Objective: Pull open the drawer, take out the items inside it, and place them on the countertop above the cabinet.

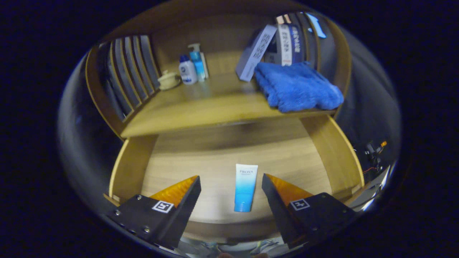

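Wood: the pale wooden pull-out drawer [315,157] stands open below the wooden bench top [200,107], its floor bare but for one item.
Gripper view, item: a white-and-blue plastic squeeze tube [245,187] lies flat on the drawer floor, nearer the drawer's front edge than its back.
Gripper view, tongs: the tongs [231,186] are spread wide and hold nothing; neither finger touches the tube.
Key relation: the tube sits between the two fingers, a little closer to the right one, with open floor on both sides.
Long axis: the tube runs front to back in the drawer, roughly along the fingers, cap end toward the drawer front, so closing would likely pinch it across its narrow width.
Next move, as a judgement: lower onto the tube, then close.
Bench top above the drawer: a folded blue towel [297,86], boxes [256,52] behind the towel, bottles [193,68] well to the towel's side; free wood lies between bottles and towel.
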Available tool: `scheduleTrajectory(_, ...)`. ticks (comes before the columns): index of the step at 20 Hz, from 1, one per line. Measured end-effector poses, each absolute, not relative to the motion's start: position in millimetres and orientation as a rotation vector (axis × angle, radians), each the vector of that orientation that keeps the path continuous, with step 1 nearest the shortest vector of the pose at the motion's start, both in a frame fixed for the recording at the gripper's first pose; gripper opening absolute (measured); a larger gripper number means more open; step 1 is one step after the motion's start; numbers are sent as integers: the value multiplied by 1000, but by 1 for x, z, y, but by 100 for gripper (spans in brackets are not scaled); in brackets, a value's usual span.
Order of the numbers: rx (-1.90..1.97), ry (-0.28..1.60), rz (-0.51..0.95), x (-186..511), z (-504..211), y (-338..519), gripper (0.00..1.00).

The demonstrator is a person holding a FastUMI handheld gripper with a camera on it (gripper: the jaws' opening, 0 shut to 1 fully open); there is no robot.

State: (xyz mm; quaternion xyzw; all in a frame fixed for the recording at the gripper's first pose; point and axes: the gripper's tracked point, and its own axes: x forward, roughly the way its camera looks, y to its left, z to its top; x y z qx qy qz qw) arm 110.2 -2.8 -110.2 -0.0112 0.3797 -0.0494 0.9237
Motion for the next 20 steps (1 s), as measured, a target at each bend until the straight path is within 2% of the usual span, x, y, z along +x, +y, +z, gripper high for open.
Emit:
scheduleTrajectory(4,-72,915,-186,121,-146,-29,100)
scheduleTrajectory(6,-40,978,-183,121,-159,-28,99)
scheduleTrajectory(7,-20,1005,-179,119,-165,-28,85)
scheduleTrajectory(10,-4,1043,-165,117,-179,-27,75)
scheduleTrajectory(12,14,1019,-169,119,-175,-24,44)
scheduleTrajectory(14,82,987,-129,120,-171,-13,38)
scheduleTrajectory(20,137,817,-64,112,-106,8,38)
